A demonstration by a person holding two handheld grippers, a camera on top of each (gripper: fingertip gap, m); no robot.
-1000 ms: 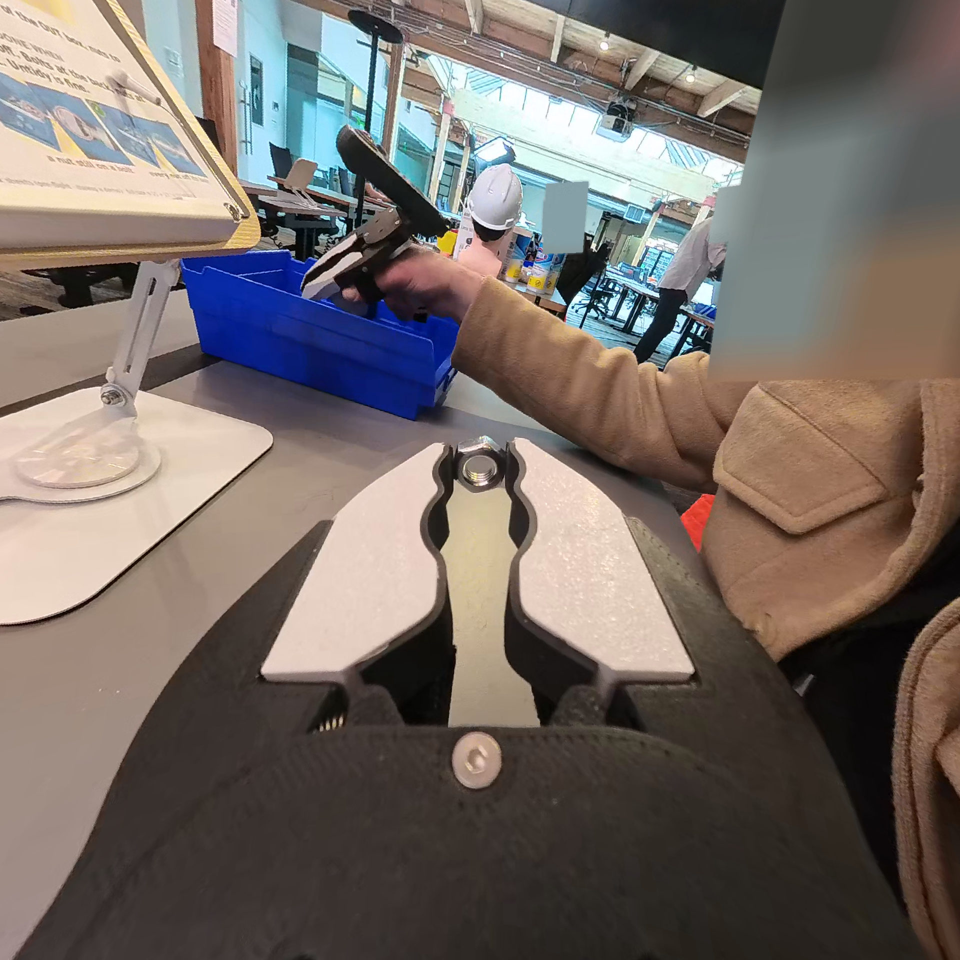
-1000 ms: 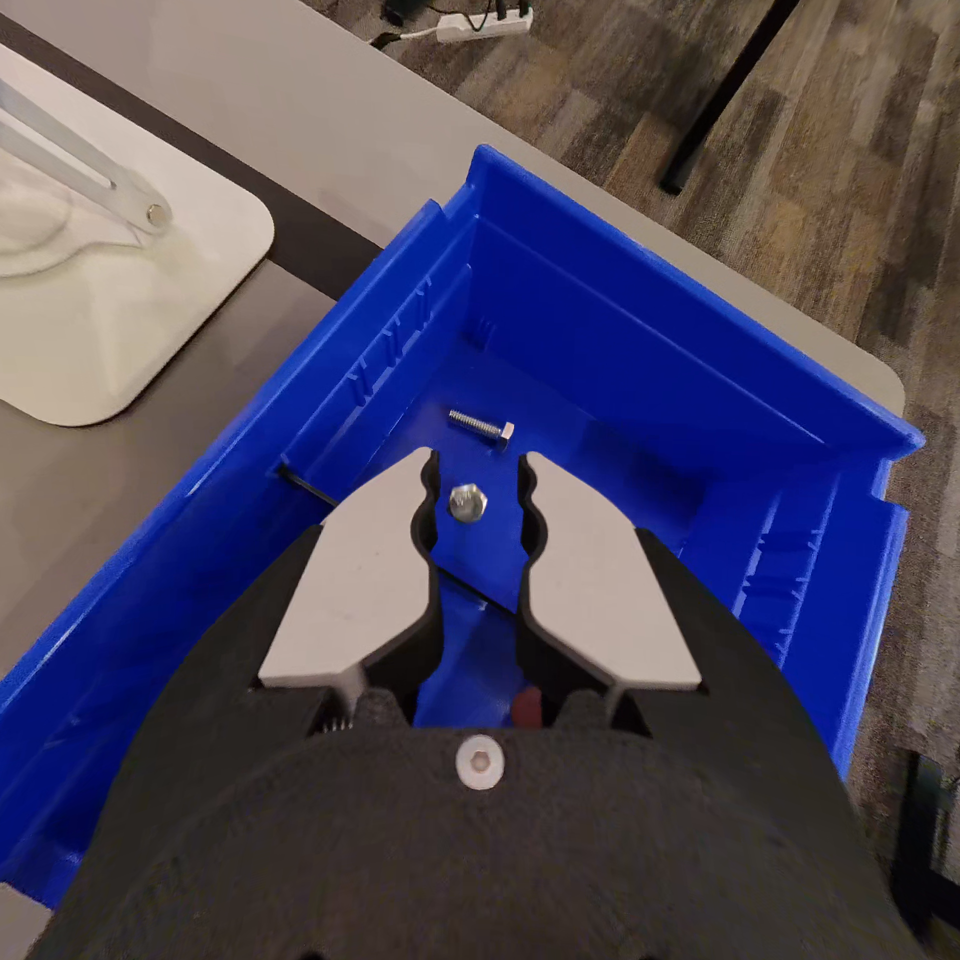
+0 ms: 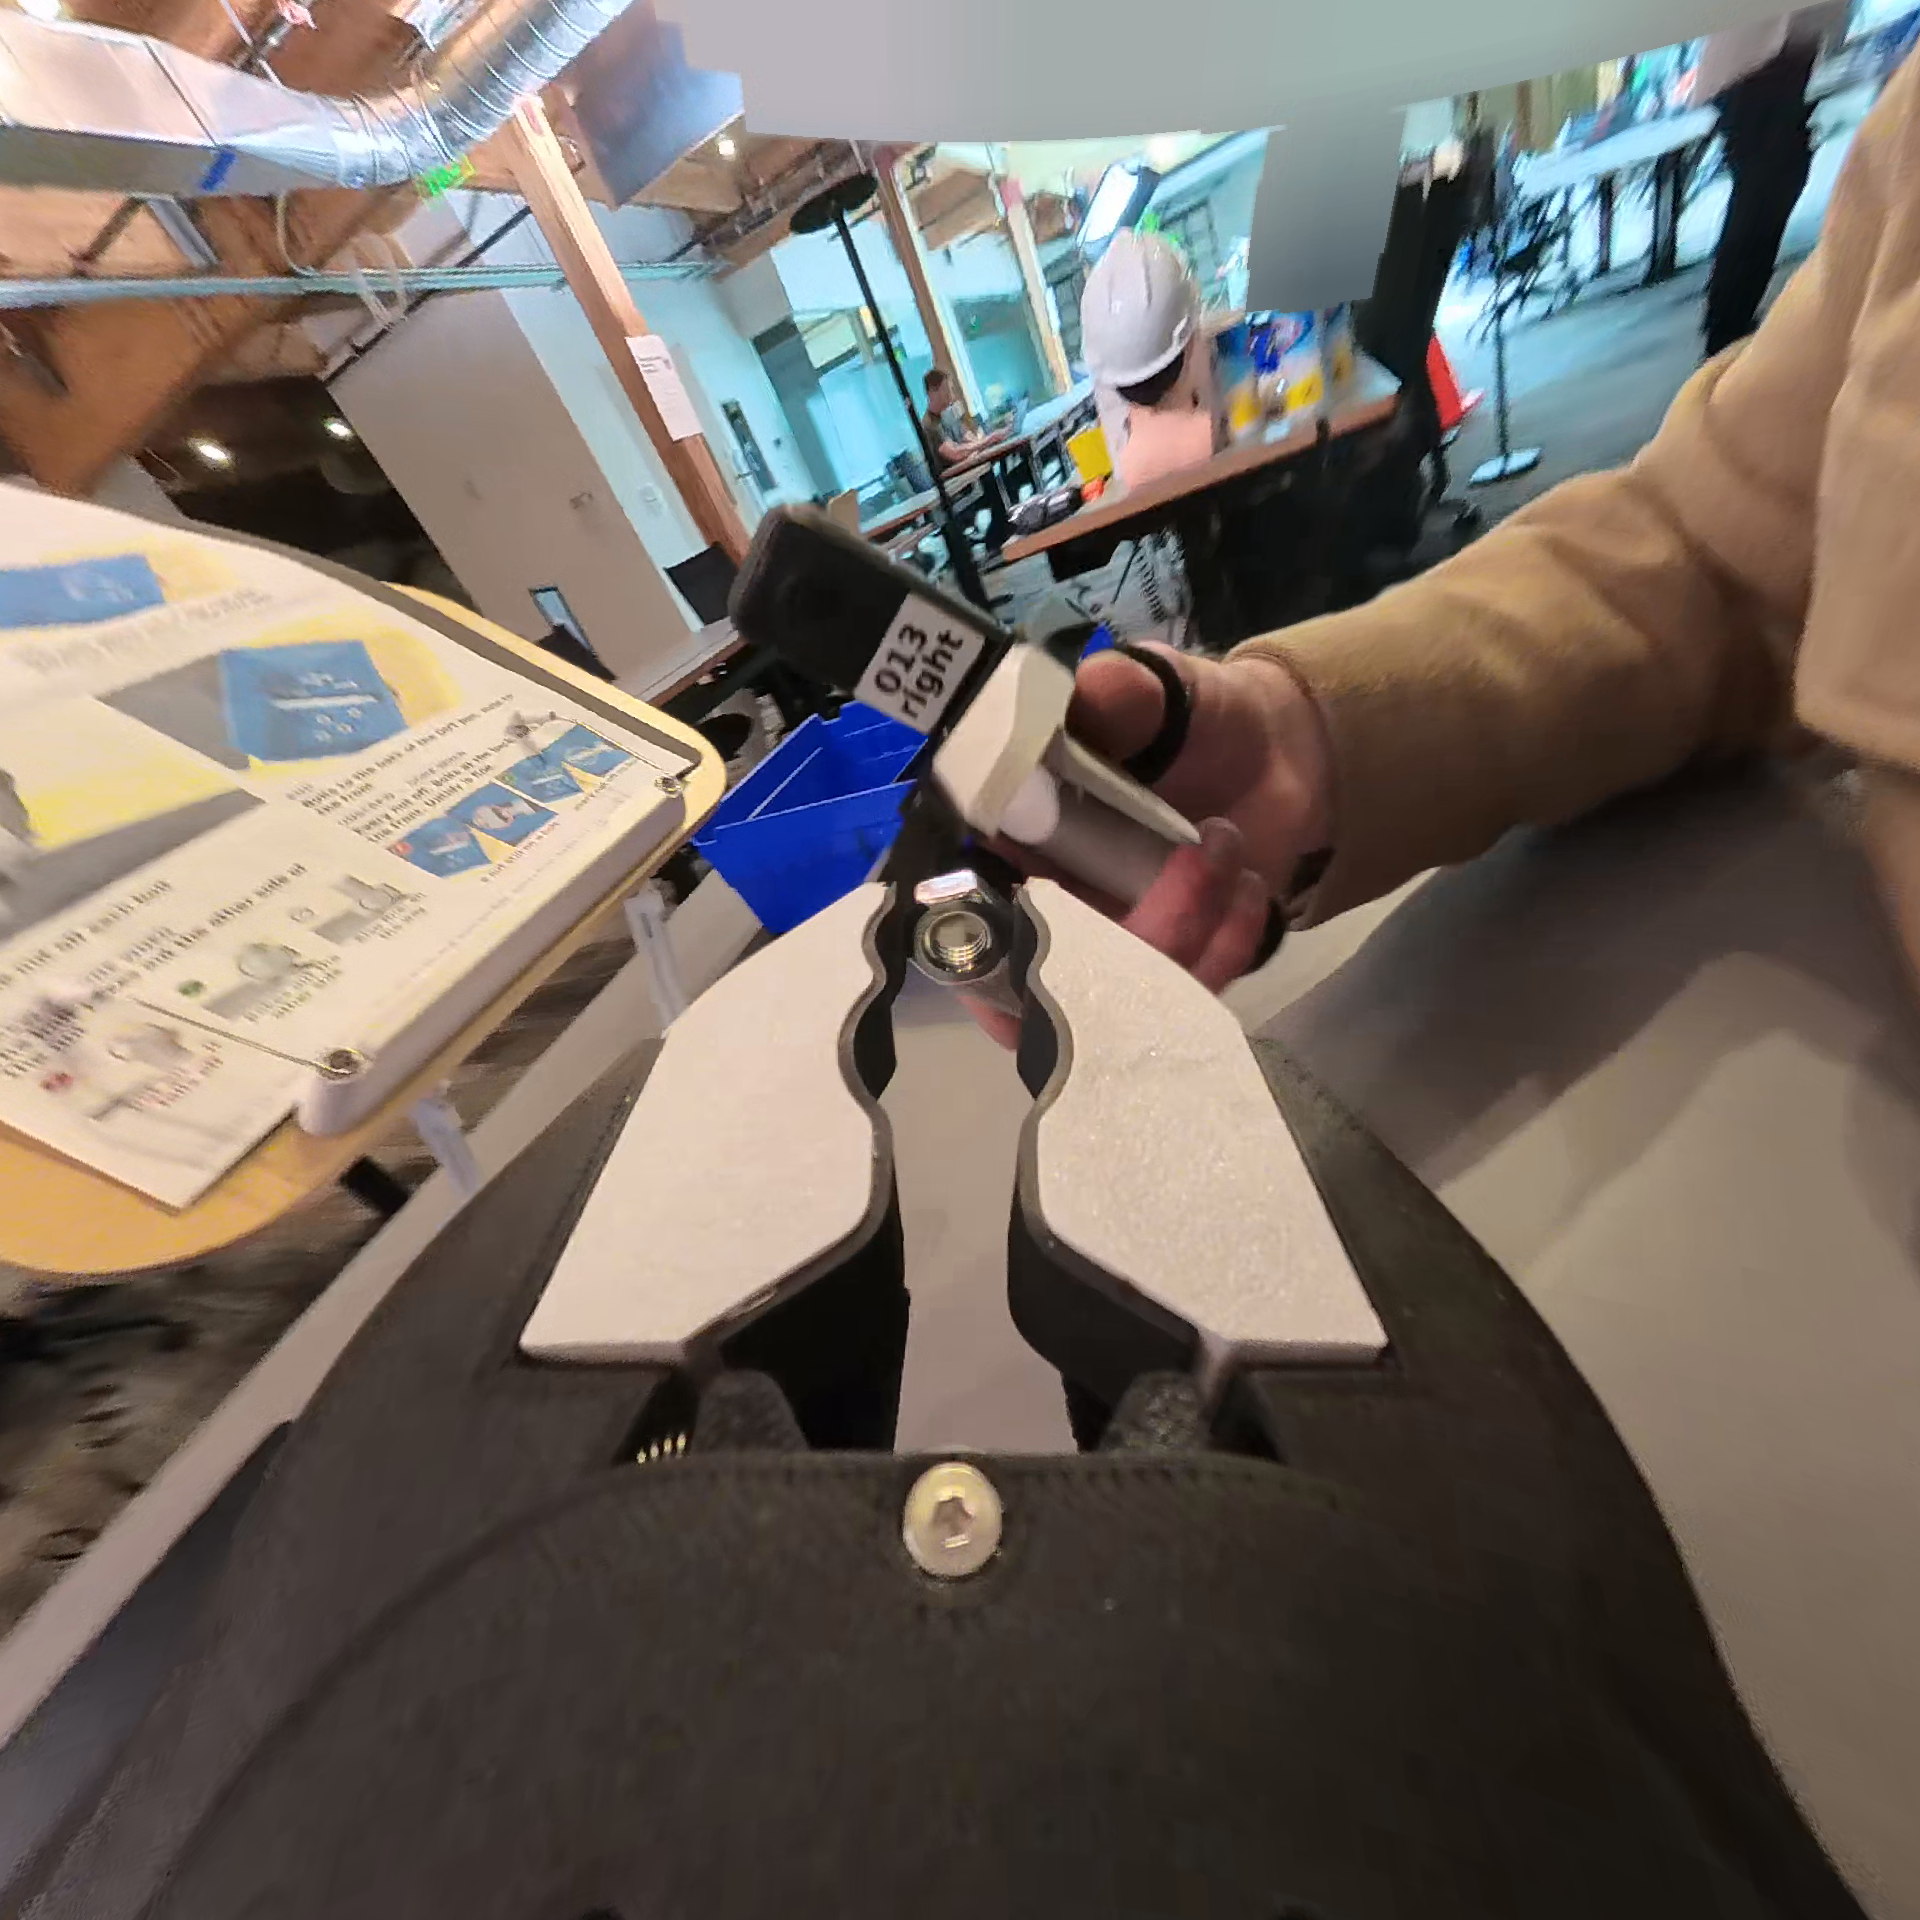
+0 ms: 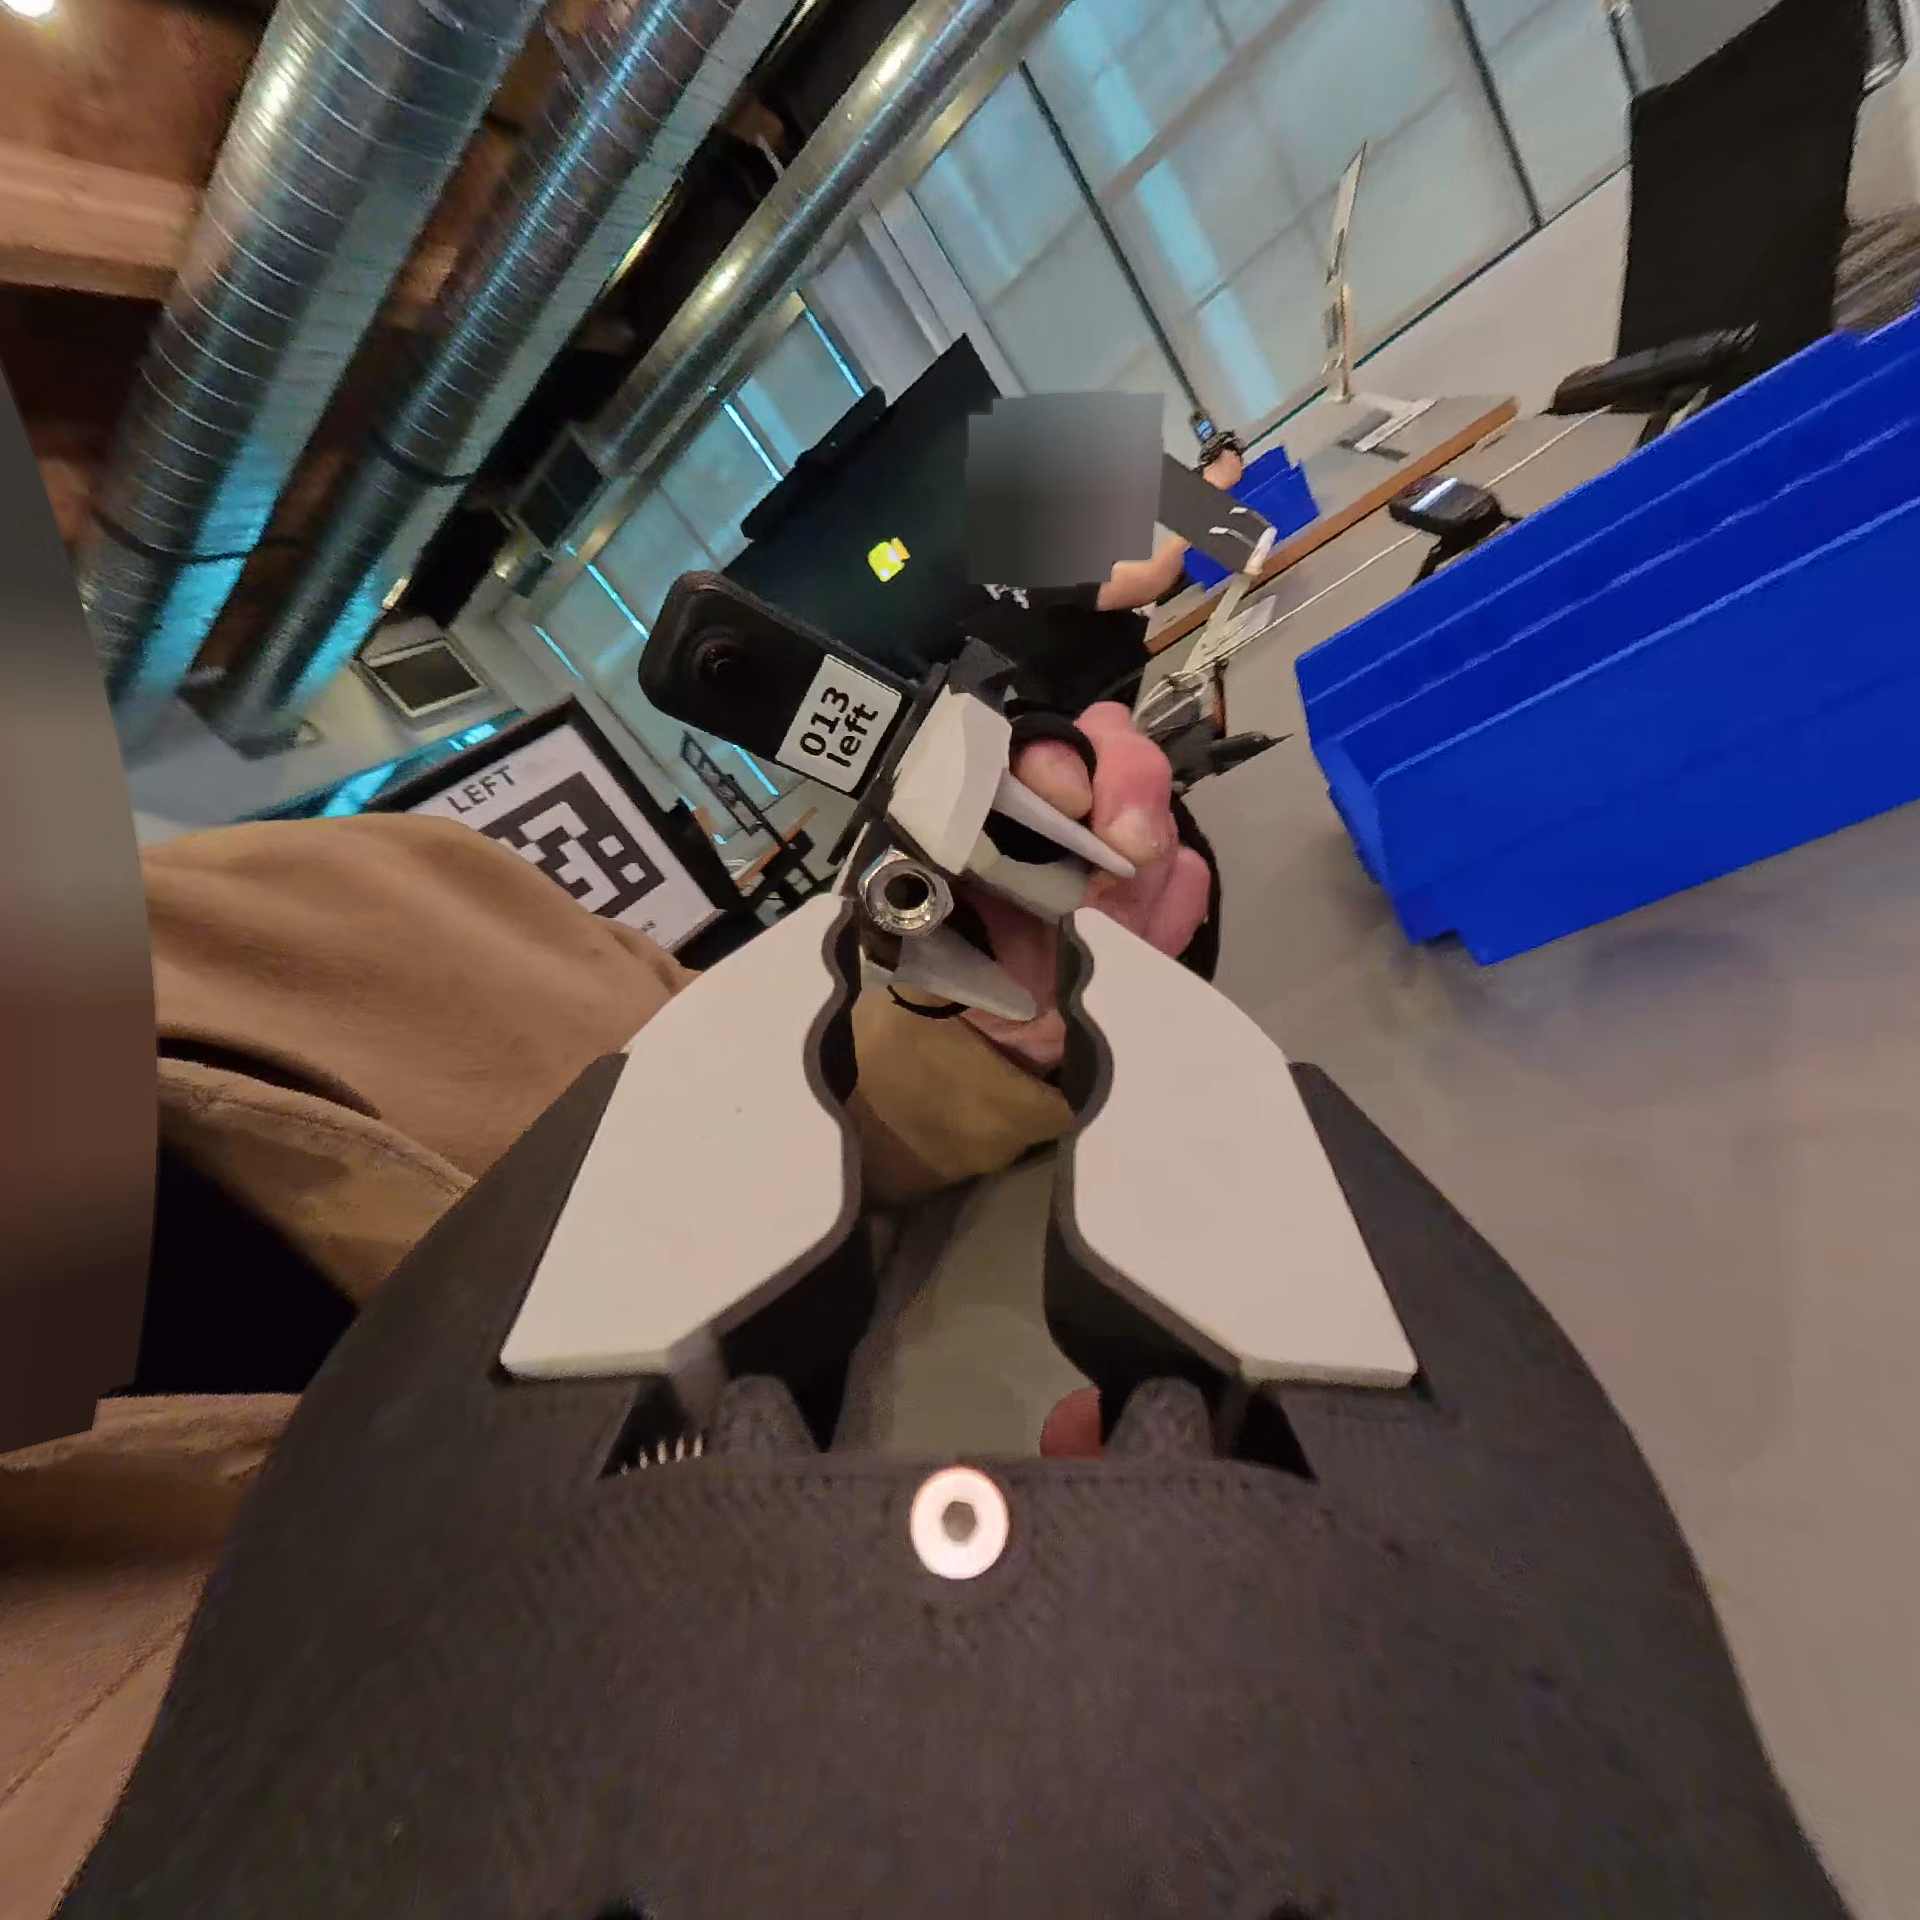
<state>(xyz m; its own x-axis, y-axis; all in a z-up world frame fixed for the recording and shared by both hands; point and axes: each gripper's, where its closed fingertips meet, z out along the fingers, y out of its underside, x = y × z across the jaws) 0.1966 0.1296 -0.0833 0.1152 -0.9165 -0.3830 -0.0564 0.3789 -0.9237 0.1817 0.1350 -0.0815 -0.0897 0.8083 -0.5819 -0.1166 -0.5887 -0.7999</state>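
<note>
My left gripper (image 3: 954, 925) is shut on a steel hex nut (image 3: 956, 940), held end-on at its fingertips above the grey table (image 3: 1662, 1143). My right gripper (image 4: 956, 920) is open and empty. It faces the left one, tip to tip. The nut (image 4: 899, 899) shows just beyond the right gripper's left fingertip; I cannot tell if they touch. In the left wrist view the right gripper (image 3: 930, 852) sits just behind the nut, held by a hand (image 3: 1226, 790) in a tan sleeve.
A blue plastic bin (image 3: 821, 821) stands on the table behind the grippers; in the right wrist view it (image 4: 1610, 707) lies to the right. An instruction board on a stand (image 3: 312, 810) overhangs on the left. People work at desks far behind. My left and right fingertips are right by each other.
The right gripper has left the blue bin, where it hung open over a bolt and a nut, and swung round to face the left gripper. The left gripper has lifted and tilted with its nut.
</note>
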